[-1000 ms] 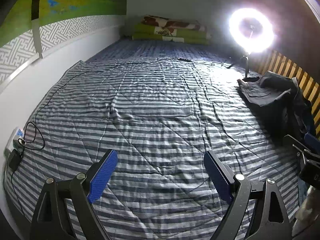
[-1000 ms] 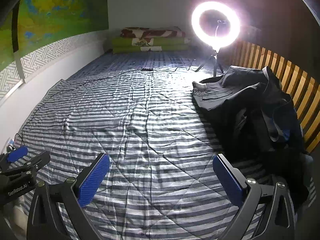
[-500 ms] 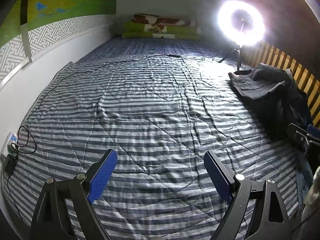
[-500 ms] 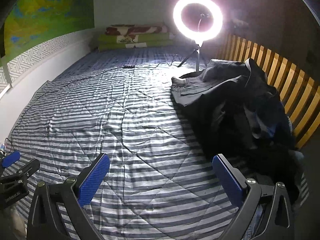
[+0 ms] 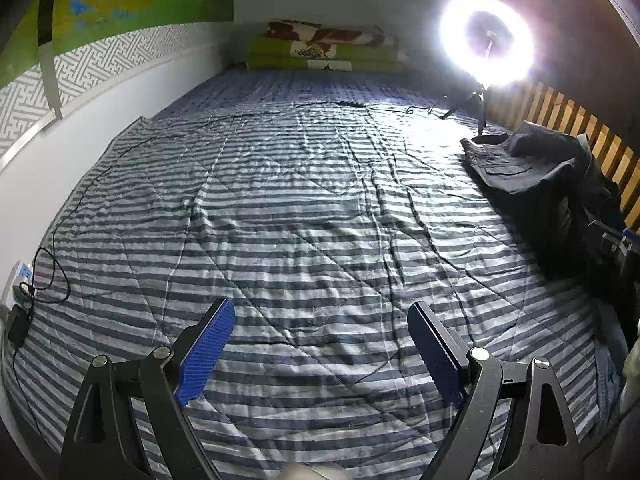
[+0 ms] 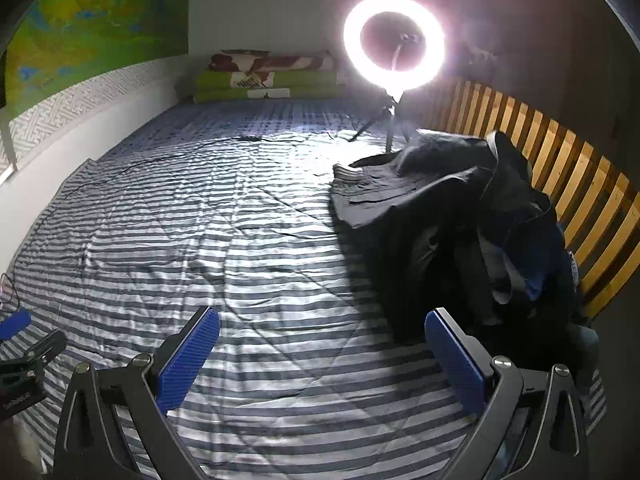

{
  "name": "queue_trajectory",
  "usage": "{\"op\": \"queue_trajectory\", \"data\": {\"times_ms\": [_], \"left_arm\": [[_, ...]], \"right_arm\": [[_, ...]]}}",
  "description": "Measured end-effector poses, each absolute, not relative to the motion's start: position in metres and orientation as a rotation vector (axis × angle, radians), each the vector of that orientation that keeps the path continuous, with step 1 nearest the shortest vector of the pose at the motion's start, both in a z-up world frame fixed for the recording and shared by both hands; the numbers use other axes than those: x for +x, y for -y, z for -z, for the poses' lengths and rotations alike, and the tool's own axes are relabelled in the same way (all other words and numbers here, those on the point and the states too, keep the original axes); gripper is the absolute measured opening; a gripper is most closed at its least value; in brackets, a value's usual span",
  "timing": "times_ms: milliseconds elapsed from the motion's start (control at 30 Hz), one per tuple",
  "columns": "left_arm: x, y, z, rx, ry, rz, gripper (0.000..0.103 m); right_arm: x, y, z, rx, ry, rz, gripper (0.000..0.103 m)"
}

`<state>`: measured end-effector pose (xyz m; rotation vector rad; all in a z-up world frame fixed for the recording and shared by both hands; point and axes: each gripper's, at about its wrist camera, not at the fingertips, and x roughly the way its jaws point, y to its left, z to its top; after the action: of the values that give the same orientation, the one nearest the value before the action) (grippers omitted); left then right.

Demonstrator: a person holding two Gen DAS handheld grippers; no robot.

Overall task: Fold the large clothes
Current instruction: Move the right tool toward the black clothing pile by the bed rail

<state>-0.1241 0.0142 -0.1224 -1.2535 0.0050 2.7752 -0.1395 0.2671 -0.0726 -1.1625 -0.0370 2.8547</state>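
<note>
A heap of dark clothes (image 6: 452, 216) lies crumpled on the right side of the striped bedspread (image 6: 240, 240), against the wooden slat rail. The same heap of dark clothes (image 5: 540, 172) shows at the right edge of the left wrist view. My right gripper (image 6: 322, 322) hovers over the bedspread, open and empty, its right fingertip close to the heap's near edge. My left gripper (image 5: 320, 312) is open and empty above the striped bedspread (image 5: 300, 220), well left of the clothes. Part of the left gripper (image 6: 16, 344) appears at the far left of the right wrist view.
A lit ring light (image 6: 394, 42) on a tripod stands at the far right of the bed. Folded green and patterned bedding (image 6: 268, 76) is stacked at the head. A wooden slat rail (image 6: 560, 168) lines the right side. A black cable (image 5: 52, 268) and power strip lie by the left wall.
Both views swung slightly: the right gripper turned towards the clothes heap and drew nearer to it, while the left view shifted back to the left. Both grippers stayed open.
</note>
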Motion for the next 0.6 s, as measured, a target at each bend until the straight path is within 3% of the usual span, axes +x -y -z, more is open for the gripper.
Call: {"op": "queue_trajectory", "data": {"times_ms": [333,600], "left_arm": [[-0.133,-0.006,0.129,-1.289,0.026,-2.776,0.091],[-0.134,-0.021,0.132,-1.257,-0.011,-2.754,0.091]], "right_arm": [[-0.17,-0.365,0.06,-1.175,-0.172,-2.722,0.087],[-0.212,-0.376,0.054,-1.222,-0.161,-2.72,0.081]]}}
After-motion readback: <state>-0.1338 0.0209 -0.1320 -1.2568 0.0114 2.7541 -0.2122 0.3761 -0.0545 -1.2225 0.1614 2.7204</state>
